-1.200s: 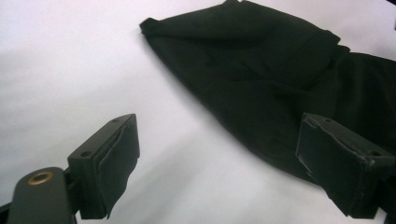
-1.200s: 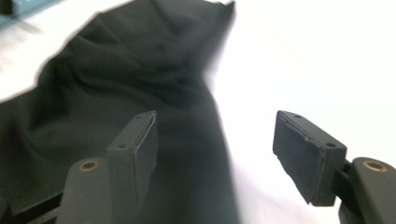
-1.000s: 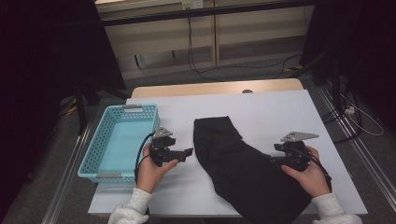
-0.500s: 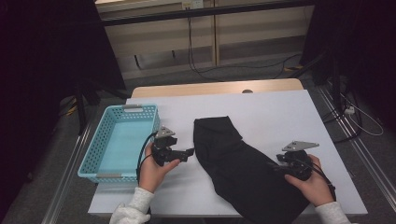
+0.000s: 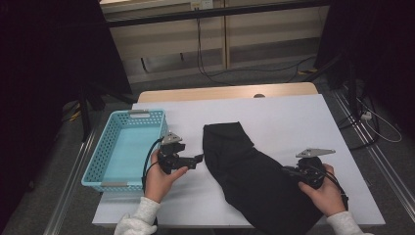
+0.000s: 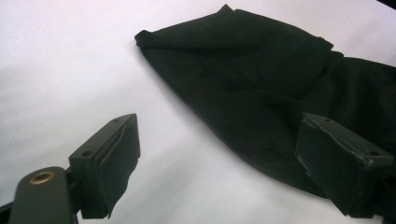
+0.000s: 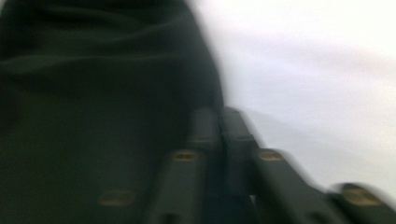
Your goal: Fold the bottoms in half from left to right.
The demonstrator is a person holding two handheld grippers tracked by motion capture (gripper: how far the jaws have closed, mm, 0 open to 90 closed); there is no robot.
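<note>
on white paper, right claw (image 5: pixel 288 172) pinches soft, crumpled black cloth (image 5: pixel 254 176); left claw (image 5: pixel 199 157) gapes wide.

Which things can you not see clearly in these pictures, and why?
- Right gripper, right gripper view: motion blur; fingers look shut at the black cloth edge, but a pinched fold cannot be confirmed.
- Black cloth, high view: near end cut off by the bottom edge; what garment it is cannot be told.
- Right finger, left gripper view: tip cut off by the frame; whether it touches the cloth is unclear.
- Basket: near inside wall hidden by its rim.
</note>
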